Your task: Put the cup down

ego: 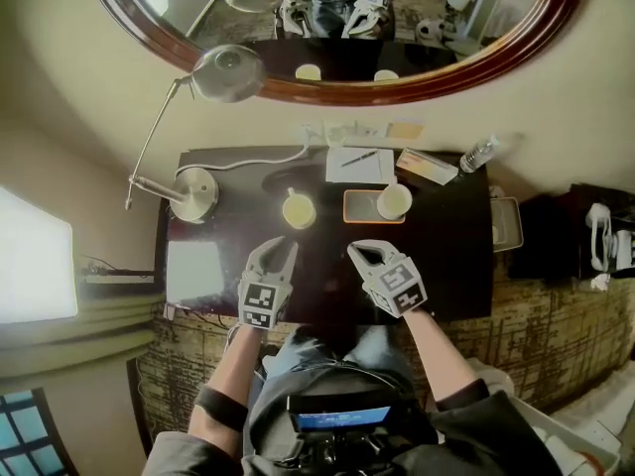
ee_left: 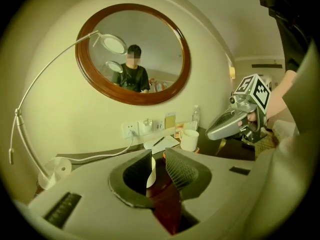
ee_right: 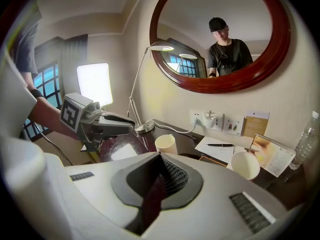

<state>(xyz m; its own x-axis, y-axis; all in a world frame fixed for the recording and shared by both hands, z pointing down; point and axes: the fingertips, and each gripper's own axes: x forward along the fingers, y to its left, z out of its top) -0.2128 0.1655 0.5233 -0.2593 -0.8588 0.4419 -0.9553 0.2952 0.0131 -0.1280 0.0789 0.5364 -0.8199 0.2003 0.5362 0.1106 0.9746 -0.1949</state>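
Two pale cups stand on the dark table (ego: 446, 256). The left cup (ego: 298, 209) (ee_right: 166, 144) stands alone on the wood, and in the left gripper view only a sliver of this cup (ee_left: 149, 172) shows past the jaws. The right cup (ego: 394, 201) (ee_left: 189, 139) (ee_right: 245, 164) rests on an orange coaster (ego: 359, 207). My left gripper (ego: 282, 251) (ee_left: 159, 156) hovers in front of the left cup, clear of it, its jaws a narrow gap apart with nothing between them. My right gripper (ego: 365, 254) (ee_right: 161, 159) hangs beside it, shut and empty.
A desk lamp base (ego: 193, 194) and its cord sit at the table's left, with the round lamp head (ego: 228, 72) above. A notepad with pen (ego: 359, 164), a card (ego: 427, 167) and a water bottle (ego: 479, 154) line the back edge under the oval mirror (ego: 556, 28).
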